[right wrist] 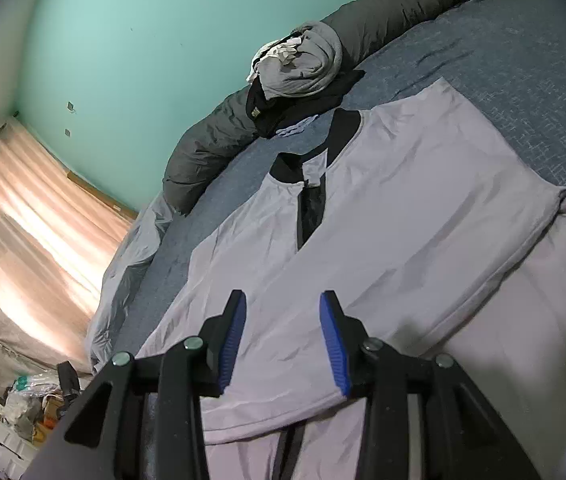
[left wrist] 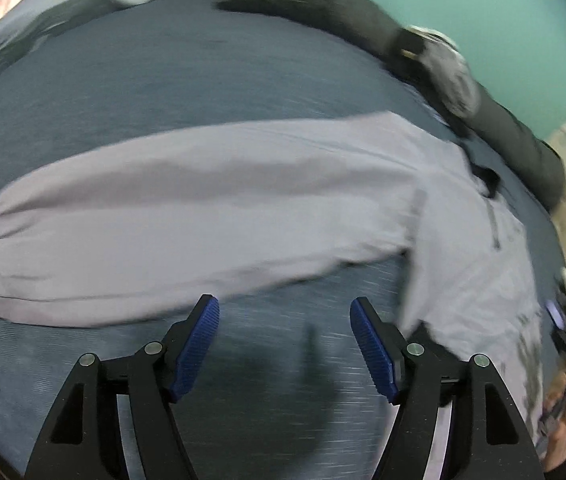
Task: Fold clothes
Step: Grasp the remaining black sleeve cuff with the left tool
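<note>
Fold begun: pale grey jacket (right wrist: 423,216) on the blue bedspread (right wrist: 523,64)

The sleeve (left wrist: 163,216) lies crosswise ahead of the empty, wide left gripper (left wrist: 285,344); the body lies under and beyond the right gripper (right wrist: 283,340), jaws parted, gripping nothing. Further folds remain (likely). Only the right view shows the clothes pile (right wrist: 299,68)

No legible text or labels anywhere.

Left view motion-blurred; curtain (right wrist: 23,220) glows brightly
</note>
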### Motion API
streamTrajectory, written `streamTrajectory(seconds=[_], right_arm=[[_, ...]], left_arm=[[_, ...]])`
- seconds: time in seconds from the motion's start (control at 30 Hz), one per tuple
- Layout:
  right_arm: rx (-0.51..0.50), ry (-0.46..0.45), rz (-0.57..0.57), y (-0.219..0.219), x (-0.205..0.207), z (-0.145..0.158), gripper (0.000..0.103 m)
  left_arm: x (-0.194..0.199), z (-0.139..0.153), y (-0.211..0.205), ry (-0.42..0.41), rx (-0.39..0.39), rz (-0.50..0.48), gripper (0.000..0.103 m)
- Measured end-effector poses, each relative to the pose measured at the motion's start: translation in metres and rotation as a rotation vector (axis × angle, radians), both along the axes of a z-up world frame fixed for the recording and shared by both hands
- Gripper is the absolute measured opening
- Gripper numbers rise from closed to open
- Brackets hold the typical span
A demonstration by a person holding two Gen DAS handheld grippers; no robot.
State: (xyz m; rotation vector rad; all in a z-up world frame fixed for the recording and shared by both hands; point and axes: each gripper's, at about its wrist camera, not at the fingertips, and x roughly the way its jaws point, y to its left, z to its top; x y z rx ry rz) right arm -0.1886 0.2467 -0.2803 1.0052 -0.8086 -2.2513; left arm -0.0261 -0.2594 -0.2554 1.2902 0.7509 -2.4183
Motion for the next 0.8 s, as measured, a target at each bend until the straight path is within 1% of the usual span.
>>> streamTrajectory(seconds=[0.13,0.2,0.27,0.3,0.37,0.43,0.5,0.63,0.8], right_arm=[[0.018,0.008,0.011,-0.008,0.0,0.002,0.039],[0.016,0.009,0.019,-0.012,0.0,0.003,0.039],[0.014,0.01,0.027,-0.016,-0.001,0.003,0.039],[0.013,0.011,0.031,-0.018,0.0,0.003,0.039],[0.015,0.012,0.041,-0.022,0.0,0.003,0.041],[0.018,0.008,0.049,-0.026,0.001,0.001,0.044],[0.018,0.006,0.053,-0.028,0.001,0.0,0.044],[0.019,0.01,0.049,-0.028,0.002,0.001,0.044],[0.029,0.012,0.043,-0.028,0.003,0.0,0.044]], left_arm=[[0.03,-0.008,-0.047,-0.017,0.058,0.138,0.072],[0.048,-0.011,-0.064,-0.014,0.084,0.198,0.072],[0.062,-0.012,-0.075,-0.009,0.101,0.239,0.073],[0.069,-0.013,-0.08,-0.01,0.105,0.261,0.073],[0.083,-0.014,-0.091,-0.011,0.112,0.307,0.078],[0.091,-0.016,-0.095,-0.01,0.125,0.333,0.079],[0.1,-0.019,-0.103,-0.016,0.126,0.368,0.079],[0.111,-0.026,-0.12,0.002,0.16,0.446,0.079],[0.116,-0.036,-0.136,0.025,0.153,0.525,0.08]])
